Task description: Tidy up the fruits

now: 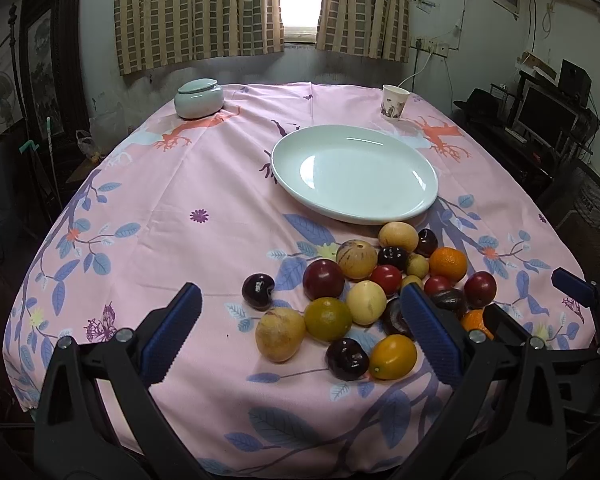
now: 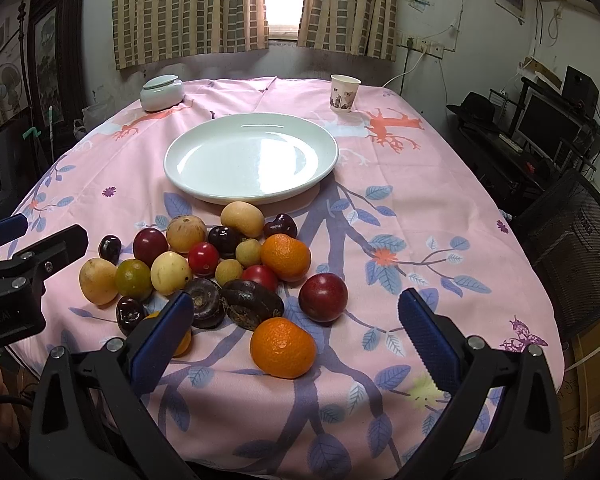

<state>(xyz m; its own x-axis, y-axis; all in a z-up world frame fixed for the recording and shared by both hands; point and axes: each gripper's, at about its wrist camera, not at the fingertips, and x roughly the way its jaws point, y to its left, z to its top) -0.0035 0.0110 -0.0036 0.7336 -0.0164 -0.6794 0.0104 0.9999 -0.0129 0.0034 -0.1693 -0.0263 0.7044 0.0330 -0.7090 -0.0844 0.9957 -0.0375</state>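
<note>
A pile of mixed fruit (image 1: 364,288) (image 2: 204,264) lies on the pink cloth just in front of an empty white oval plate (image 1: 420,168) (image 2: 188,152). It has oranges, dark red plums, cherries, yellow round fruits and small tomatoes. My left gripper (image 1: 300,332) is open and empty, low over the near left side of the pile. My right gripper (image 2: 296,332) is open and empty, with an orange (image 2: 283,347) lying between its fingers and a plum (image 2: 323,297) just beyond. The right gripper also shows at the right edge of the left wrist view (image 1: 572,284).
A pale green lidded jar (image 1: 199,98) (image 2: 162,92) stands at the table's far left. A paper cup (image 1: 394,101) (image 2: 344,93) stands at the far right. The table edge is close below both grippers. A desk with monitors (image 2: 548,124) is off to the right.
</note>
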